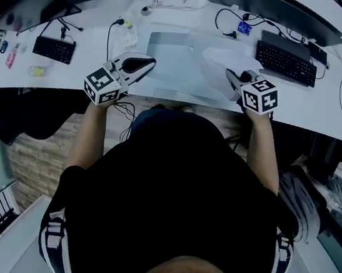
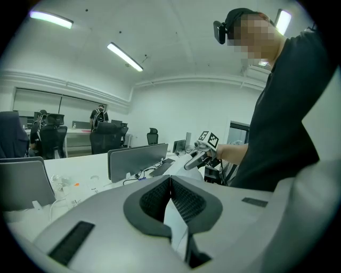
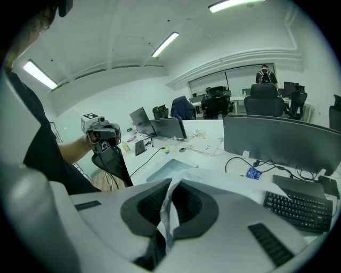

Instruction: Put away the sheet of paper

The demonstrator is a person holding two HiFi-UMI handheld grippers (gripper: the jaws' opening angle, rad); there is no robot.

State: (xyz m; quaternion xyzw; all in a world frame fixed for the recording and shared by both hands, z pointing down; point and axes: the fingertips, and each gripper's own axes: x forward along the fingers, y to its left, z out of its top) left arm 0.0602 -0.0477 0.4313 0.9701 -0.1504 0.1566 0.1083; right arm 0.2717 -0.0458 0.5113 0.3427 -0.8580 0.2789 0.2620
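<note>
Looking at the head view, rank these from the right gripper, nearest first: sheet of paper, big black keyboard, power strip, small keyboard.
1. sheet of paper, pinched in the right gripper.
2. big black keyboard, to its right.
3. power strip, left of centre.
4. small keyboard, far left.

- The left claw (image 1: pixel 149 65) is over the middle of the desk (image 1: pixel 181 112), on the left side. The right claw (image 1: pixel 229 74) is on the right side, well apart from it.
- The sheet of paper (image 1: pixel 223 59) sits between the jaws of the right claw and reaches back over the desk. One edge of it sits in the left claw too.
- A flat mat (image 1: pixel 170 54) lies on the desk between the claws.
- A keyboard (image 1: pixel 287 62) lies to the right, behind the right claw, with a monitor (image 1: pixel 274 8) behind it.
- A small keyboard (image 1: pixel 54 49) lies far left.
- A power strip (image 1: pixel 128 34) lies behind the left claw.
</note>
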